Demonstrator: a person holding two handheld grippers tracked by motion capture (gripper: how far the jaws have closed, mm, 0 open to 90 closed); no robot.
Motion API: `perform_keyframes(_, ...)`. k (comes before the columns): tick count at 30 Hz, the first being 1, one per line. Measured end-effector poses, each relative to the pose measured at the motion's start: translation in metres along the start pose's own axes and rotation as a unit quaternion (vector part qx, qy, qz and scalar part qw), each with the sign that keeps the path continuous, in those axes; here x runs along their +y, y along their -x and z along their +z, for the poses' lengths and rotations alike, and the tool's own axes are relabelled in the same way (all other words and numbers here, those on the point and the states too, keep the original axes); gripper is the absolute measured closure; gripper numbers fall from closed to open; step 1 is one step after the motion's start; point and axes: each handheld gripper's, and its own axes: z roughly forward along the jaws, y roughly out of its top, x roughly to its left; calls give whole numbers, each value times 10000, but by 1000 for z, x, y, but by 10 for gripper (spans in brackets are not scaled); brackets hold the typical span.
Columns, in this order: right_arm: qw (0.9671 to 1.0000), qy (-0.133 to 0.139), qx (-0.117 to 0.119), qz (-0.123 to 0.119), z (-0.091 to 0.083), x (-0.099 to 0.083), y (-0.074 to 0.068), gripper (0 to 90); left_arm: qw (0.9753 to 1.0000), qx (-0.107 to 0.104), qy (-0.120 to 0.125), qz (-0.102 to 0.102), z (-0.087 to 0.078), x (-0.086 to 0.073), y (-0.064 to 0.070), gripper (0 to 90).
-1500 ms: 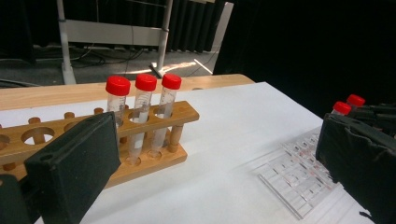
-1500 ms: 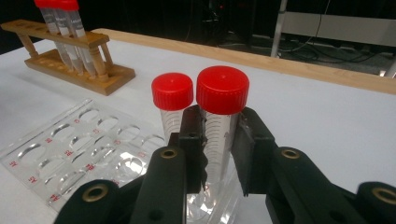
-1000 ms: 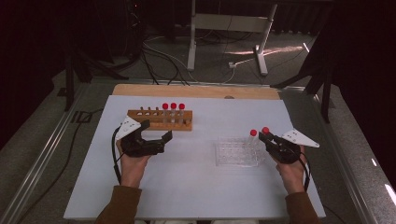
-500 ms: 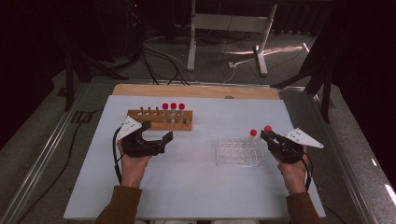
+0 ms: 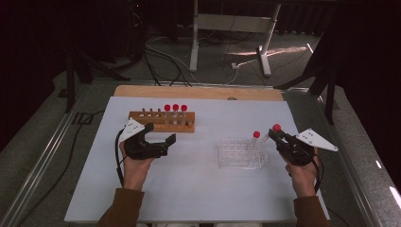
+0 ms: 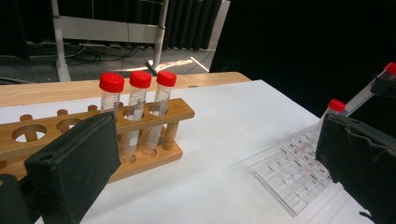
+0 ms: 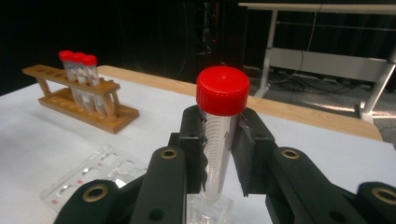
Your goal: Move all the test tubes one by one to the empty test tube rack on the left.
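The clear plastic test tube with a red screw cap (image 7: 219, 135) stands with its long axis near vertical, cap upward and slightly tilted, its lower end resting in a cell at the right end of the clear plastic multi-cell rack (image 5: 241, 153). The tube sits between the two black jaws of the right gripper (image 7: 219, 154), which are clamped on its wall just below the cap. A second red-capped clear tube (image 5: 255, 138) stands tilted in the same clear rack, just left of the gripped tube. The wooden test-tube rack (image 5: 163, 121) lies well to the left of the clear rack and holds three upright red-capped tubes (image 5: 175, 112) in its right-hand holes; its left-hand holes are unfilled. The left gripper (image 5: 160, 140) rests between the two racks, just in front of the wooden one, its jaws spread wide with nothing between them.
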Motion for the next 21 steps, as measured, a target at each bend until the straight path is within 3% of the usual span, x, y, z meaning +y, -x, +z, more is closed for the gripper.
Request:
perform_keyframes(9, 9996, 70, 224, -177, -6, 12, -12, 742, 10000, -13, -10, -1, 0, 1, 1, 5)
perform_keyframes(21, 9973, -13, 645, -361, -1, 18, -34, 742, 10000, -72, -33, 47, 2, 1, 6, 5)
